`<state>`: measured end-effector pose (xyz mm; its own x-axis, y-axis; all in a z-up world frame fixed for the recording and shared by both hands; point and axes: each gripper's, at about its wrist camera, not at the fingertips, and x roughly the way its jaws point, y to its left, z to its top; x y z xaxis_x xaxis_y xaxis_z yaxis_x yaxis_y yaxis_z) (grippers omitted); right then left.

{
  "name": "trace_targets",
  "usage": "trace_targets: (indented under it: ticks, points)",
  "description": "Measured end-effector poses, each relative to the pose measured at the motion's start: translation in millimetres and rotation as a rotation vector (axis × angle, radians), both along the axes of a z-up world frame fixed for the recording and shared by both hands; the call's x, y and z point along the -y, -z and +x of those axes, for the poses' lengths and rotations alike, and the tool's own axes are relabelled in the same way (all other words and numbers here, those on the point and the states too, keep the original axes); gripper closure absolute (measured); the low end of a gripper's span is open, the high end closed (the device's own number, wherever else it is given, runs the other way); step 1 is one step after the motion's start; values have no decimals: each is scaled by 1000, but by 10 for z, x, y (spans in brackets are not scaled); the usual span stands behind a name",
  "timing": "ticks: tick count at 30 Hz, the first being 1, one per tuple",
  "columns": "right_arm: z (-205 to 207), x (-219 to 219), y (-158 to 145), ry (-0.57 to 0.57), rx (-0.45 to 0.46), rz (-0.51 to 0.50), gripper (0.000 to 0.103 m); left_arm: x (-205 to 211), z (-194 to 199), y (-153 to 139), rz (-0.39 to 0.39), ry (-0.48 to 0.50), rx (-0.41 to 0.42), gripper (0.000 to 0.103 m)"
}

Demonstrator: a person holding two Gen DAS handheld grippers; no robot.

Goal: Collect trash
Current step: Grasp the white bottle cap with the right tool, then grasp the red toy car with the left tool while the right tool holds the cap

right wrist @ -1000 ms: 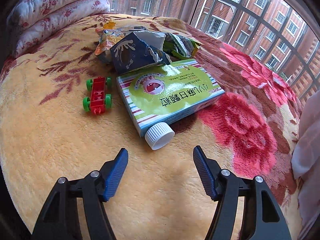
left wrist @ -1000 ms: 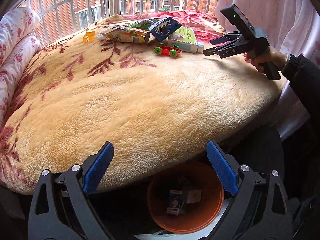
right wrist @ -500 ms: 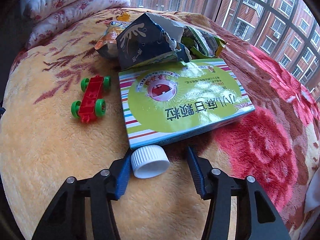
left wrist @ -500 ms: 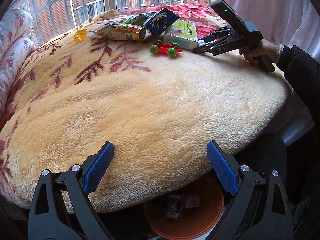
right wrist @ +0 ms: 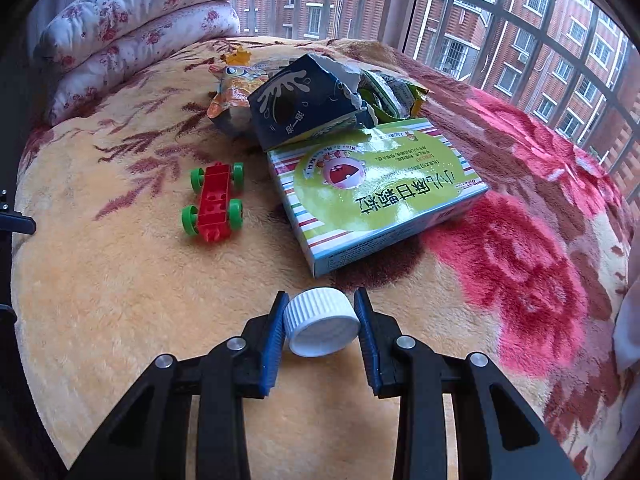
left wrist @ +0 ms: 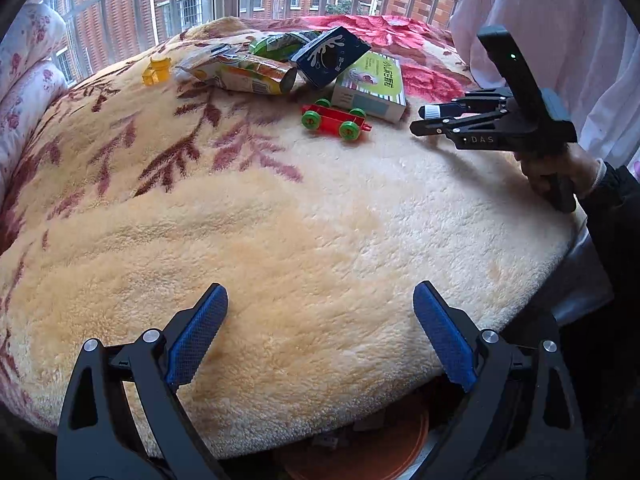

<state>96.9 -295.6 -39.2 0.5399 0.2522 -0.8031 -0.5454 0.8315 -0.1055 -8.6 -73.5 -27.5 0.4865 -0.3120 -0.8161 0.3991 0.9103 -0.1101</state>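
The right gripper [right wrist: 320, 322] has its jaws pinching a white ribbed bottle cap [right wrist: 322, 326], just in front of the green medicine box [right wrist: 372, 192] printed with Chinese characters; its side reads "DAS". The left gripper [left wrist: 320, 334] hovers with jaws spread and empty, well apart from the box, over the blanket [left wrist: 300, 232].

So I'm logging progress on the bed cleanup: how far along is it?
Done: a few scraps already sit in the orange bin below the bed edge. In hand: the right tongs are shut on the white bottle cap. Left: the green box, dark carton and snack wrappers; the left tongs hang open, empty.
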Motion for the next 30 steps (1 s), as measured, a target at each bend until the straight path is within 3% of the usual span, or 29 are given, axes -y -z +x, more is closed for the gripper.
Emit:
trace_targets:
  ticks: [6,11,17,23,26,30]
  points:
    - [-667,139,-210,86,75,118,69,377,589,-16,1,24,20,12]
    - [-1209,271,-208,169,87,210,69,685,1099,42,59,59,33,12]
    - [-1617,399,-144,210,89,277,69,940,1549,258,106,41,-36,12]
    - [-1698,381,-95,222,81,297,69,1088,1692,405,137,41,-51,12]
    - [-1715,339,-103,213,88,313,69,1069,1632,376,138,48,-22,29]
    - [-1717,290,-126,210,93,326,69,1019,1604,347,108,49,-13,33]
